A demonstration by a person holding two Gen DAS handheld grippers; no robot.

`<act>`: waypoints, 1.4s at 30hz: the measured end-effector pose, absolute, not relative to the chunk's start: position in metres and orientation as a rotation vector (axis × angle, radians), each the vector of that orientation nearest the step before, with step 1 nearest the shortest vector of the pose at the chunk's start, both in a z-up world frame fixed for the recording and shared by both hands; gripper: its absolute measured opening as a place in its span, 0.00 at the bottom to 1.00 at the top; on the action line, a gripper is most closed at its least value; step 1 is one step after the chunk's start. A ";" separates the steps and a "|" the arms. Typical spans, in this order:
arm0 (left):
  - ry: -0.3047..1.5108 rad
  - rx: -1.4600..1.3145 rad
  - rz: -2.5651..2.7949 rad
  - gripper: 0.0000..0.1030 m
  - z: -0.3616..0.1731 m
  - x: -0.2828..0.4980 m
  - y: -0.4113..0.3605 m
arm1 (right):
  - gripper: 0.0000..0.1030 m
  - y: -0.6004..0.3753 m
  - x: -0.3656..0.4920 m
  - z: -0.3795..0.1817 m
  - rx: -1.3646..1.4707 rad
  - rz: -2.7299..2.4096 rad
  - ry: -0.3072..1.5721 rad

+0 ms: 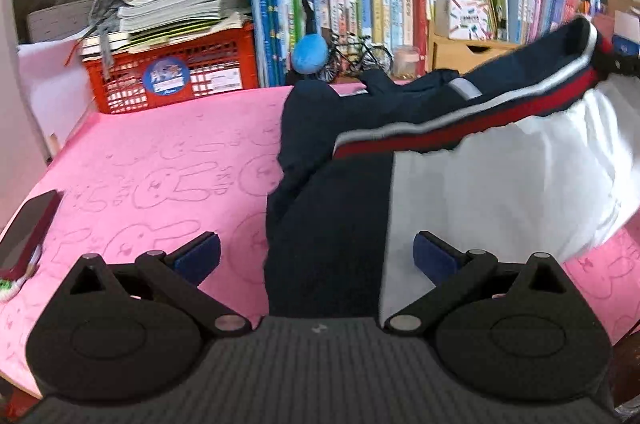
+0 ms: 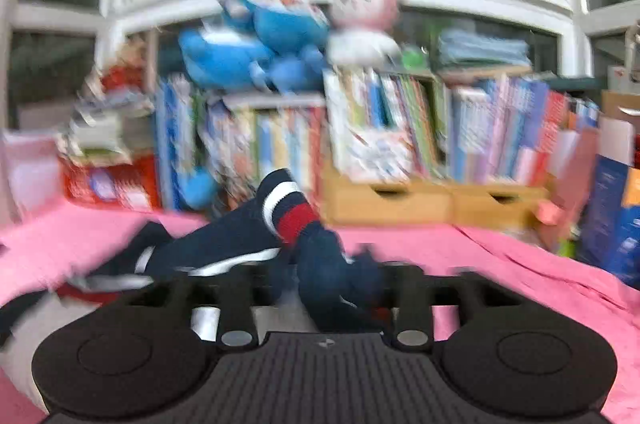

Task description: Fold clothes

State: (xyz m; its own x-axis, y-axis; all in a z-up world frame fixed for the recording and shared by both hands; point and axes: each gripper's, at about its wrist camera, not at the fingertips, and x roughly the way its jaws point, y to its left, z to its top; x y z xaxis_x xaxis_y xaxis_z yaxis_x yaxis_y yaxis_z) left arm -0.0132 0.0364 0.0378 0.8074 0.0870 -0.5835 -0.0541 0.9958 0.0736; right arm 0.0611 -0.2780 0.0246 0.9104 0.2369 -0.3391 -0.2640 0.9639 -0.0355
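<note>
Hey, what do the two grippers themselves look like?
Each hand-held gripper, left and right, is matte black plastic: a ribbed centre plate, two rounded housings with disc insets, and silver-pinned linkage arms. The left's finger pads are dark blue. No cables or sleeves show.

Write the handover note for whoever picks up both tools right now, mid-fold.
Left tool: open, holding nothing, low over the near edge of the jacket.
Right tool: its view is blurred, but it appears shut on navy fabric near the striped hem, lifting that side off the pink table cover.
Jacket: navy and white with a red and white band, lying partly on the cover, one side raised.
Done: one side picked up.
Left: probably carry the raised side over, lay it flat, then finish the remaining folds.
</note>
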 end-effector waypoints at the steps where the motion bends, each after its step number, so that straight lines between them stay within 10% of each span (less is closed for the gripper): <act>1: 0.621 0.079 0.067 1.00 0.038 -0.010 0.033 | 0.88 -0.281 0.062 0.019 -0.126 0.257 0.379; 13: 0.794 0.022 -0.173 0.99 0.008 0.063 0.031 | 0.99 -0.273 0.073 -0.016 -0.350 0.394 0.465; 17: 0.731 -0.012 -0.176 0.46 0.017 0.045 0.029 | 0.25 -0.261 0.079 -0.041 -0.309 0.415 0.564; 21: 0.577 -0.021 -0.136 0.23 0.057 0.032 0.029 | 0.16 -0.259 0.060 -0.024 -0.251 0.410 0.468; 28: 0.350 0.023 -0.005 0.29 0.114 0.107 0.040 | 0.16 -0.265 0.099 0.059 -0.077 0.336 0.224; 31: 0.336 0.094 0.122 0.38 0.101 0.158 0.041 | 0.31 -0.271 0.152 0.059 -0.044 0.286 0.204; 33: 0.395 0.166 0.211 0.44 0.081 0.194 0.042 | 0.85 -0.268 0.194 0.037 -0.086 0.236 0.287; 38: 0.510 0.118 0.293 0.45 0.045 0.204 0.084 | 0.95 -0.256 0.216 -0.003 -0.344 0.007 0.388; 42: 0.432 0.090 0.175 0.75 0.050 0.165 0.090 | 0.97 -0.248 0.201 -0.015 -0.355 0.156 0.405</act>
